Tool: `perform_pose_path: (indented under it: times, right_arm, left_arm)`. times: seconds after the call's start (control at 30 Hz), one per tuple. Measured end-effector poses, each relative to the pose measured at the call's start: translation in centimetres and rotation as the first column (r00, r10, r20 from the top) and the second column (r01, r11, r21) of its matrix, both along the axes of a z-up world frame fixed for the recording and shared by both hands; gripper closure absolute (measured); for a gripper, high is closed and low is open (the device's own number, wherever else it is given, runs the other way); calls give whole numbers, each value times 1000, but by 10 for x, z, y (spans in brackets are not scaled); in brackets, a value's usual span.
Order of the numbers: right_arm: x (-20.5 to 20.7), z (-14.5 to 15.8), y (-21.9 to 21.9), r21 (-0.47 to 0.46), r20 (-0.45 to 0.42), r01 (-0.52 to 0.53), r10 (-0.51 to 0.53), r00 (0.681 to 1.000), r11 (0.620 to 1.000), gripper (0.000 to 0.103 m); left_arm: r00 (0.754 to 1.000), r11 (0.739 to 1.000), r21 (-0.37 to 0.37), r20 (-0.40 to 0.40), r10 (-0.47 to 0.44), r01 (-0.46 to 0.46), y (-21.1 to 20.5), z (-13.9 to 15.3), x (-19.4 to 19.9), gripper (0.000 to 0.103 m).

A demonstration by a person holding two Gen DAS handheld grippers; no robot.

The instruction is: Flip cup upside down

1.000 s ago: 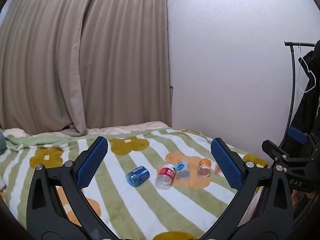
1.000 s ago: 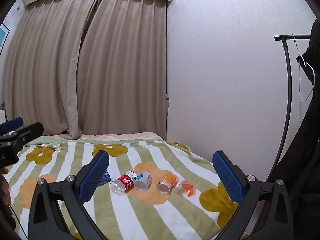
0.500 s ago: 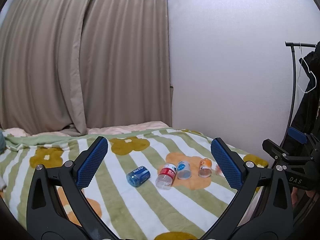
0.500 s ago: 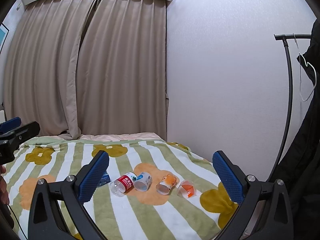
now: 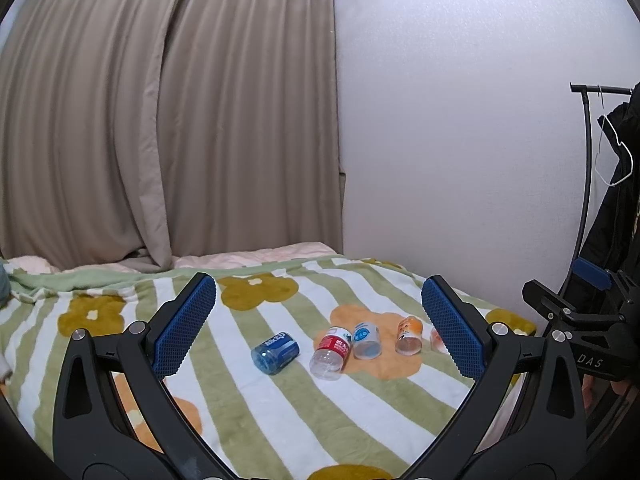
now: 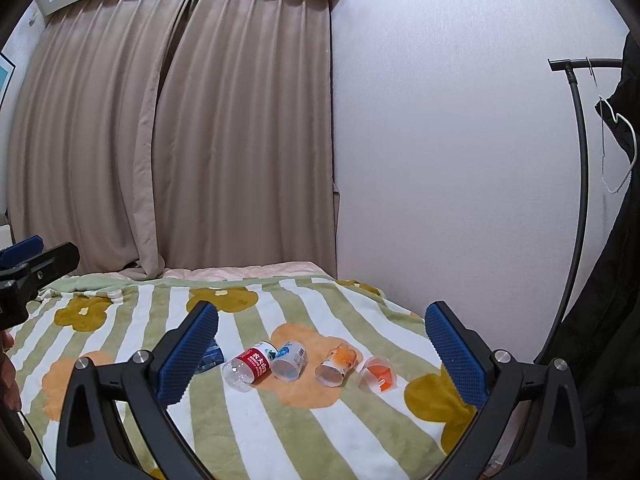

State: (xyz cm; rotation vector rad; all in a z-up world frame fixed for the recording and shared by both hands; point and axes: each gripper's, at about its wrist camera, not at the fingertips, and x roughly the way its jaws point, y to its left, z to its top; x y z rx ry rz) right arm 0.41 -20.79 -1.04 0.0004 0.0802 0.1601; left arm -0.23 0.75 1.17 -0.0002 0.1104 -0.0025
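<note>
Several small cups lie on their sides in a row on the striped flower blanket [image 5: 248, 412]. From left to right they are a blue cup [image 5: 276, 352], a clear red-labelled one [image 5: 332, 354], a white and blue cup [image 5: 366, 340], an orange cup [image 5: 409, 336] and a small clear orange cup [image 6: 378, 374]. In the left wrist view the small one is mostly hidden behind a finger. My left gripper [image 5: 319, 282] is open and empty, well short of the row. My right gripper [image 6: 323, 308] is also open and empty, hovering in front of the cups.
Beige curtains [image 5: 160, 120] hang behind the bed and a white wall [image 5: 440, 140] runs along its right side. A black coat rack [image 6: 580, 180] with a dark garment and a white hanger stands at the right. A hand [image 6: 6, 368] shows at the left edge.
Almost nothing has changed. Both grippers stay open and the cups lie where they were. Only a slight upward drift of the left gripper shows in the right wrist view.
</note>
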Motion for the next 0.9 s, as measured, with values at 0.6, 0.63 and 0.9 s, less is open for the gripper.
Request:
perform_pose_path:
  times: [0.6, 0.63, 0.9]
  right_arm:
    - [-2, -1, -2, -5, 8, 31, -31, 999, 1000, 0]
    - [-2, 0, -2, -4, 8, 33, -33, 999, 999, 0]
    - [0, -2, -5, 10, 1, 39, -39, 999, 999, 0]
  left_arm:
    - [1000, 1000, -2, 5, -22, 22, -4, 2, 12, 0]
    - [1000, 1000, -2, 4, -21, 21, -4, 3, 11, 0]
    - [1000, 1000, -4, 1, -24, 24, -3, 1, 12, 0]
